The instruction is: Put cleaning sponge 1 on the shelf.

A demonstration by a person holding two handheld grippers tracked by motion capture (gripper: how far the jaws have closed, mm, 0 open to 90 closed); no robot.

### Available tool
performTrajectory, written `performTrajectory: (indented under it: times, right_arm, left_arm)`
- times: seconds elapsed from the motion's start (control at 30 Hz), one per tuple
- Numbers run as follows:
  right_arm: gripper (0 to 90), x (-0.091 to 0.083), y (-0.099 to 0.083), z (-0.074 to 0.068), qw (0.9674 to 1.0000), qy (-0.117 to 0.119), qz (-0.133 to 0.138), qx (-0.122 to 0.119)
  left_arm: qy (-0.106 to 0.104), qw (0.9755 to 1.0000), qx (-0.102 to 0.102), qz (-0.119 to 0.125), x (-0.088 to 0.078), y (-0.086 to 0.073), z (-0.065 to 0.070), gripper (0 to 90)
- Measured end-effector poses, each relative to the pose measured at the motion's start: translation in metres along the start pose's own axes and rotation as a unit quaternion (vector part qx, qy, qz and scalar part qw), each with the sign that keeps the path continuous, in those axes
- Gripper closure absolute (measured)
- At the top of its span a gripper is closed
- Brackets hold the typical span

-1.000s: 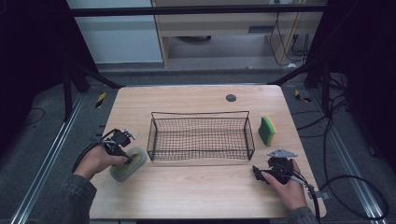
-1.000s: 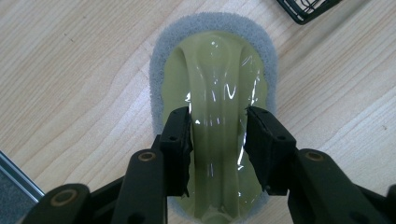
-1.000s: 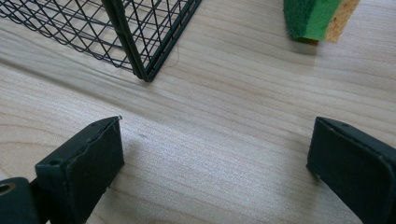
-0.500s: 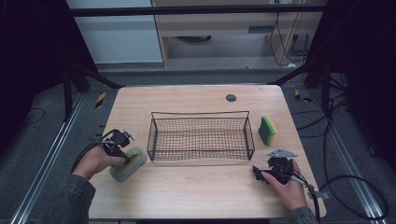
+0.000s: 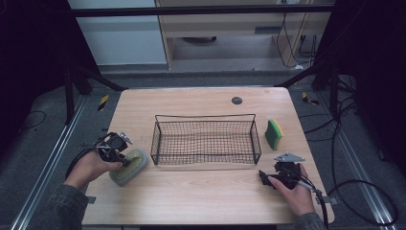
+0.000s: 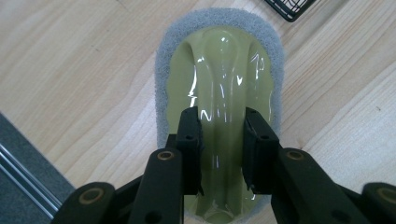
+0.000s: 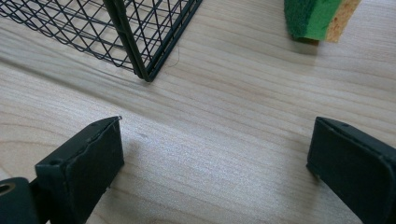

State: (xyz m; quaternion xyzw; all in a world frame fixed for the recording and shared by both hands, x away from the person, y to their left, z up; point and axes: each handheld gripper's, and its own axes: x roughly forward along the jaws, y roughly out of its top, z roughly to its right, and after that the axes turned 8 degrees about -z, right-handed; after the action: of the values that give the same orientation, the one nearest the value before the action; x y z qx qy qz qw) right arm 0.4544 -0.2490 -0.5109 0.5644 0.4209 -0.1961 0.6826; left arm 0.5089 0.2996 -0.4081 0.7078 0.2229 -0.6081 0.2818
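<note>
Now your left gripper (image 6: 219,140) has its fingers (image 6: 189,140) clamped on the raised pale green handle of the scrubbing pad (image 5: 128,165); they have just been closing, with that handle between them, and each pad presses a side of the ridge. The scrubbing pad, a glossy green grip on a grey abrasive base, lies flat on the worktop (image 5: 206,196) near its left edge, toward the corner nearest you, just beside the left end of the wire basket (image 5: 206,139) but apart from it.

Your right gripper (image 7: 215,158) rests low over bare wood near the right part of the front edge, its fingers (image 7: 88,158) standing wide with nothing between them. The basket's front right corner lies beyond it, well apart. A green and yellow sponge (image 5: 274,134) stands on edge just beside the basket's right end, near the worktop's right edge. A small dark round disc (image 5: 236,100) sits near the far edge.
</note>
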Motion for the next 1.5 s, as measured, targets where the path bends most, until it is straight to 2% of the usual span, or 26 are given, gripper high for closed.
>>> performTrajectory:
  times: [0.17,0.2,0.3,0.33,0.5,0.53,0.73,0.8,1.07,1.17,1.3,1.37,1.43,1.5]
  right_arm:
    - [3.7,0.000,-0.001,0.000,1.0000,0.001,0.003,0.000]
    - [3.7,0.000,-0.001,0.000,1.0000,0.000,0.004,0.000]
    - [3.7,0.000,-0.002,0.000,1.0000,0.000,0.007,0.001]
    - [3.6,0.000,-0.002,0.000,1.0000,-0.001,0.007,0.001]
    - [3.7,0.000,-0.002,0.000,1.0000,-0.001,0.007,0.002]
    - [3.7,0.000,-0.002,-0.001,1.0000,0.000,0.007,0.004]
    - [3.7,0.000,-0.002,0.000,1.0000,0.001,0.009,0.000]
    - [3.7,0.000,-0.002,0.000,1.0000,0.001,0.009,0.001]
    - [3.7,0.000,-0.002,0.000,1.0000,0.001,0.010,0.001]
    - [3.7,0.000,-0.002,0.000,0.9999,0.002,0.010,0.002]
    - [3.7,0.000,-0.003,0.000,0.9999,0.000,0.013,-0.001]
    - [3.7,0.000,-0.003,0.000,0.9999,-0.001,0.013,0.000]
    - [3.7,0.000,-0.003,0.000,0.9999,-0.001,0.013,0.000]
    - [3.7,0.000,-0.003,0.000,0.9999,-0.002,0.013,-0.001]
  left_arm:
    - [0.015,0.9996,0.017,0.016,-0.010,-0.004,0.001,70.6]
    - [0.021,0.9991,0.025,0.025,-0.015,-0.006,0.003,70.6]
    - [0.025,0.9985,0.035,0.033,-0.020,-0.008,0.003,70.6]
    - [0.033,0.9974,0.050,0.041,-0.026,-0.008,0.005,70.6]
    - [0.046,0.9958,0.063,0.048,-0.037,-0.008,0.004,70.6]
    - [0.051,0.9948,0.071,0.053,-0.043,-0.007,0.004,70.6]
    - [0.063,0.9923,0.074,0.077,-0.069,-0.002,-0.003,70.6]
    - [0.068,0.9918,0.077,0.077,-0.073,0.000,-0.004,70.6]
    - [0.069,0.9905,0.089,0.080,-0.072,0.011,-0.002,70.7]
    - [0.075,0.9894,0.094,0.082,-0.077,0.014,-0.003,70.7]
    - [0.085,0.9887,0.089,0.085,-0.087,0.017,-0.002,70.6]
    - [0.084,0.9871,0.094,0.099,-0.095,0.021,0.002,70.6]
    - [0.091,0.9850,0.105,0.102,-0.101,0.025,0.006,70.6]
    - [0.089,0.9841,0.109,0.108,-0.105,0.028,0.007,70.6]
